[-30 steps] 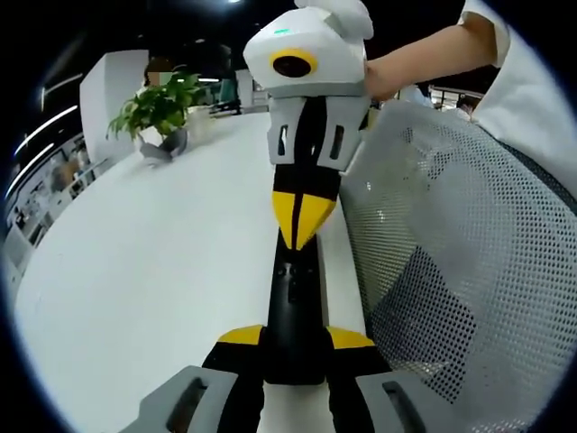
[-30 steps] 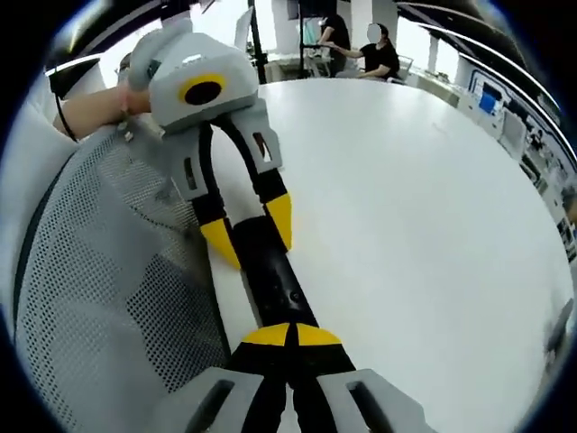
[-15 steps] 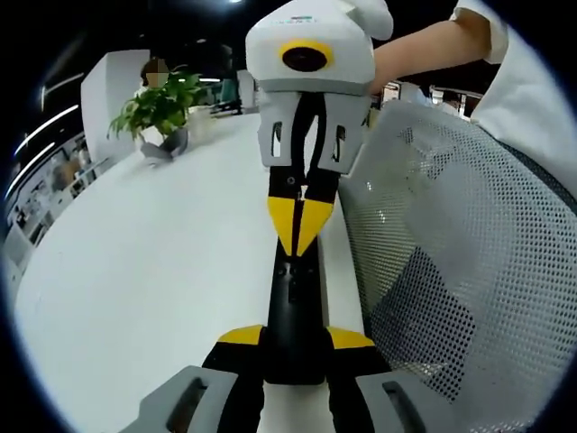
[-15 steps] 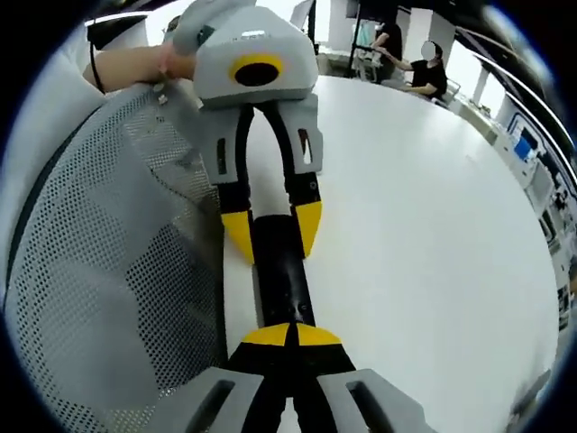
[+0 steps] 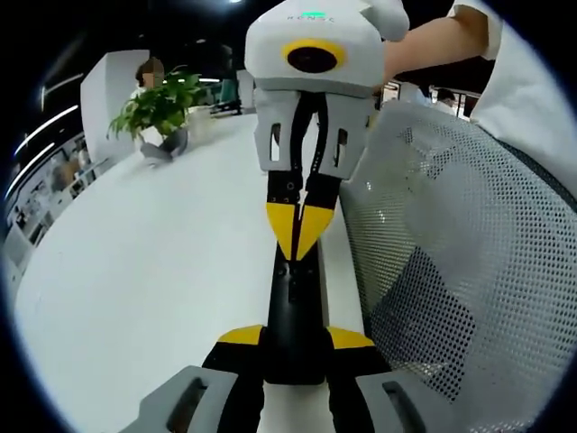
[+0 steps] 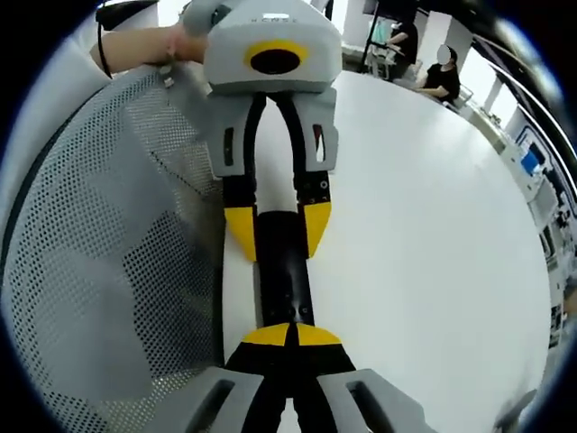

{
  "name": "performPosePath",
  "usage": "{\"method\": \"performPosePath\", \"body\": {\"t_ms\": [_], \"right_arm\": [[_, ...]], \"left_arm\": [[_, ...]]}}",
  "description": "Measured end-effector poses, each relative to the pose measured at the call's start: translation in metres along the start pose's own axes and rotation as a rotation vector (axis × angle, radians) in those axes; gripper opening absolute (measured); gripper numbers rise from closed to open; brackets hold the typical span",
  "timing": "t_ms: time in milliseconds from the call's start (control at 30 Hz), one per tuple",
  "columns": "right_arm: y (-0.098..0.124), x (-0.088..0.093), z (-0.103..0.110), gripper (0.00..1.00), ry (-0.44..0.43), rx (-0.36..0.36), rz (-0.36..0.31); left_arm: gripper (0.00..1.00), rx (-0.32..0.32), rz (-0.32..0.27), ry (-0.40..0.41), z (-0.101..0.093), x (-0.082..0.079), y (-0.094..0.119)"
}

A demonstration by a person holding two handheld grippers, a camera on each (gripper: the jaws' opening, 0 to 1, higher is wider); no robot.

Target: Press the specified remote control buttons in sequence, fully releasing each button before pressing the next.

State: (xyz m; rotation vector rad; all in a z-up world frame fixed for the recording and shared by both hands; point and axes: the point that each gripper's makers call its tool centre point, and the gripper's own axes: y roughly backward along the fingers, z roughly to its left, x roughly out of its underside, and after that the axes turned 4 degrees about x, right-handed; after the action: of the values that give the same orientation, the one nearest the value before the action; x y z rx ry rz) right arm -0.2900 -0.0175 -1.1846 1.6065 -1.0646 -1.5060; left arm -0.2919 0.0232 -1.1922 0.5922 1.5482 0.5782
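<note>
A long black remote (image 5: 296,316) is held over the white table (image 5: 162,271), and my left gripper (image 5: 295,338) is shut on its near end with a yellow tip on each side. My right gripper (image 5: 297,245) comes in from above, shut, its yellow tips together at the remote's far, button end. Whether they press a button or hover just over it I cannot tell. In the right gripper view, my right gripper (image 6: 290,336) stays shut over the remote (image 6: 284,271). Beyond it, my left gripper (image 6: 278,233) clamps the remote's sides.
A grey mesh chair back (image 5: 451,271) stands close beside the remote and table edge, also seen in the right gripper view (image 6: 108,271). A potted plant (image 5: 162,108) stands at the table's far end. People (image 6: 442,77) sit beyond the table.
The right gripper has swung into line with the remote and stands more upright over it, tips still at its far end. The left gripper keeps its hold and has not moved.
</note>
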Motion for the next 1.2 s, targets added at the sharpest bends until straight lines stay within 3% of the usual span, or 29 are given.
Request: {"method": "performPosePath", "body": {"t_ms": [333, 533, 767, 1200], "right_arm": [[0.0028, 0.0022, -0.0005, 0.00, 0.000, -0.019, -0.005], [0.0053, 0.0076, -0.0004, 0.05, -0.008, -0.020, 0.008], [0.0039, 0.0019, 0.0022, 0.09, -0.008, -0.039, 0.001], [0.0032, 0.0038, 0.0017, 0.08, -0.013, -0.059, 0.013]], "left_arm": [[0.25, -0.003, 0.000, 0.003, 0.0001, 0.0002, -0.0002], [0.25, -0.001, 0.002, 0.001, -0.0001, 0.0000, -0.0001], [0.25, -0.001, 0.001, 0.003, -0.0001, 0.0001, 0.0001], [0.25, 0.001, 0.000, 0.001, 0.0003, 0.0003, 0.0000]]}}
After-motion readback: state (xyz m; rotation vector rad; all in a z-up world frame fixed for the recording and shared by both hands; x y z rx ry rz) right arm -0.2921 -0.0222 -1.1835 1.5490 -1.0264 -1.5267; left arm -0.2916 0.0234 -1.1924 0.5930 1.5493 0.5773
